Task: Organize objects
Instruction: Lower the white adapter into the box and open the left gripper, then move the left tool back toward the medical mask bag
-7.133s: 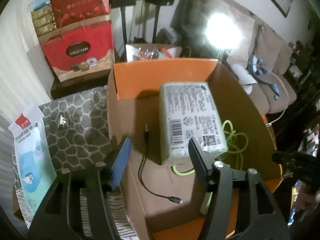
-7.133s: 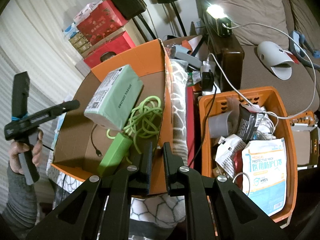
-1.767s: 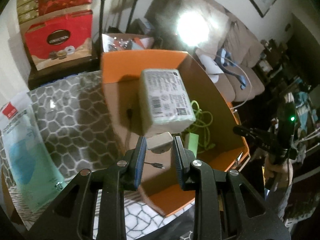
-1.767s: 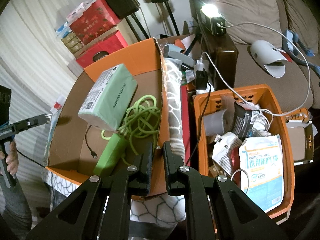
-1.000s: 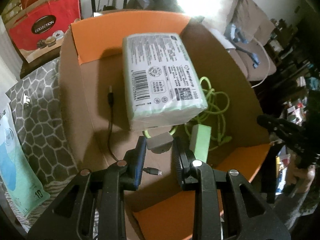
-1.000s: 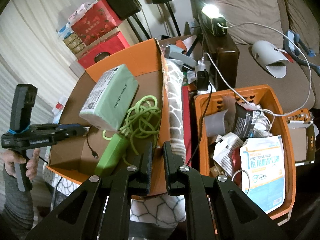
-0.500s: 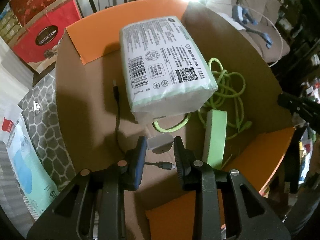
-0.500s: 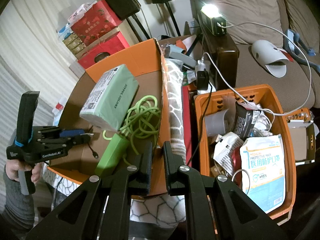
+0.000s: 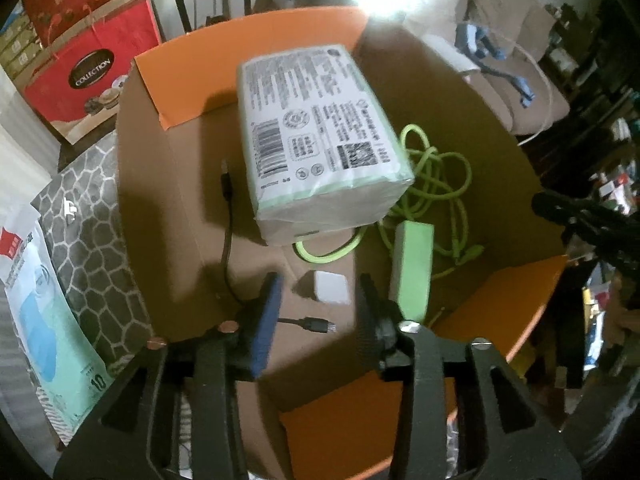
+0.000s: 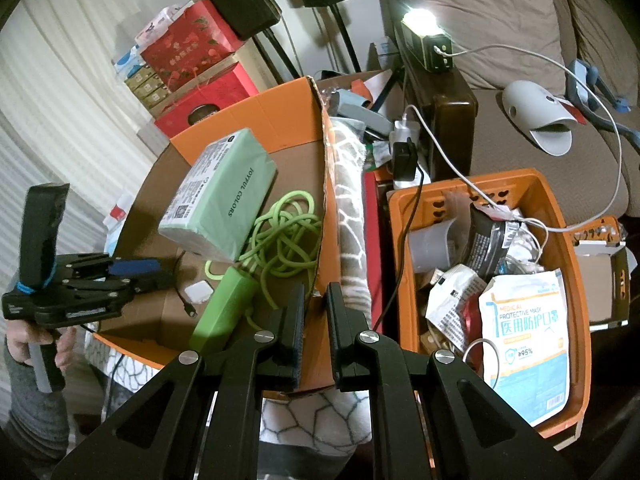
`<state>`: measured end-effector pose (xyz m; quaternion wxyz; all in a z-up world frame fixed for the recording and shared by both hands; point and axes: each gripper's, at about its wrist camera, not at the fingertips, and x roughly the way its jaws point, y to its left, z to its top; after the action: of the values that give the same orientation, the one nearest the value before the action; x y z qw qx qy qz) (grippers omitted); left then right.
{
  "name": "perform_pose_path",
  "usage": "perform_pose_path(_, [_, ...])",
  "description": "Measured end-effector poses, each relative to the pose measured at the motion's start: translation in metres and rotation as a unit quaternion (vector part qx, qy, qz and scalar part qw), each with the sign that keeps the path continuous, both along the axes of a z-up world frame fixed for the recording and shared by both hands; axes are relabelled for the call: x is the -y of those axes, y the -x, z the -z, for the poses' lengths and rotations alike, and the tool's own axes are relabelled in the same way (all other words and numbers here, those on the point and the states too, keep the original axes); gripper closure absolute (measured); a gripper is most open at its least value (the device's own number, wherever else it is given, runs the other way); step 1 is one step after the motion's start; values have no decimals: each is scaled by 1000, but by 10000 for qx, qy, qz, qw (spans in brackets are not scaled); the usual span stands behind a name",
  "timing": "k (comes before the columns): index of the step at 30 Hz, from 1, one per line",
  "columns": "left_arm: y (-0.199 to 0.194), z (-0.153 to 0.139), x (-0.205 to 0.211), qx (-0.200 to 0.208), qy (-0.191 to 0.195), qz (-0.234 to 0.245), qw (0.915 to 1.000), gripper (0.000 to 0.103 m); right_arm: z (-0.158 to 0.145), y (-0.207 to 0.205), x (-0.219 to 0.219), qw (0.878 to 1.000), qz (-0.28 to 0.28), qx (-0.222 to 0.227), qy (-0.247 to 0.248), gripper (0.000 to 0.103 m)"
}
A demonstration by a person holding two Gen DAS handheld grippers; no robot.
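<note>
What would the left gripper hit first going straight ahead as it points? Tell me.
Most likely the small white charger block, lying between the opening jaws of the left gripper on the cardboard box floor. Depth is unclear; the pads look clear of it.

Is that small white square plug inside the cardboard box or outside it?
Inside: the small white square plug lies on the cardboard box floor, untouched between the left gripper's opening jaws.

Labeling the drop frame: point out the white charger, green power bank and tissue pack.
white charger [image 9: 330, 287], left wrist view, on its top face.
green power bank [image 9: 412, 266], left wrist view, mid-body.
tissue pack [image 10: 218, 196], right wrist view, on its green side.
</note>
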<state>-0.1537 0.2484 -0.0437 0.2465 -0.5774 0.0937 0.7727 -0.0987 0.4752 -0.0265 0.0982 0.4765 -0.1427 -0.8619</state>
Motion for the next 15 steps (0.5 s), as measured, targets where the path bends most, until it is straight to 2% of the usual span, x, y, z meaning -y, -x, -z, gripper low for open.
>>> perform_pose_path(2, [-2, -9, 6, -113, -129, -54, 9998, 43, 0, 0, 0, 10000, 1, -3, 8, 94])
perform_pose_path(5, [-3, -22, 15, -213, -262, -110, 9994, 42, -1, 0, 1, 10000, 4, -10, 12, 93])
perform_pose_path(10, [-2, -36, 31, -346, -394, -252, 9983, 33, -1, 0, 1, 10000, 4, -8, 10, 94])
perform_pose_path(12, [-1, -40, 40, -445, -411, -326, 9976, 24, -1, 0, 1, 10000, 4, -9, 8, 93])
perform_pose_path(15, [0, -42, 49, -445, -509, -454, 9967, 21, -1, 0, 1, 10000, 6, -9, 14, 94])
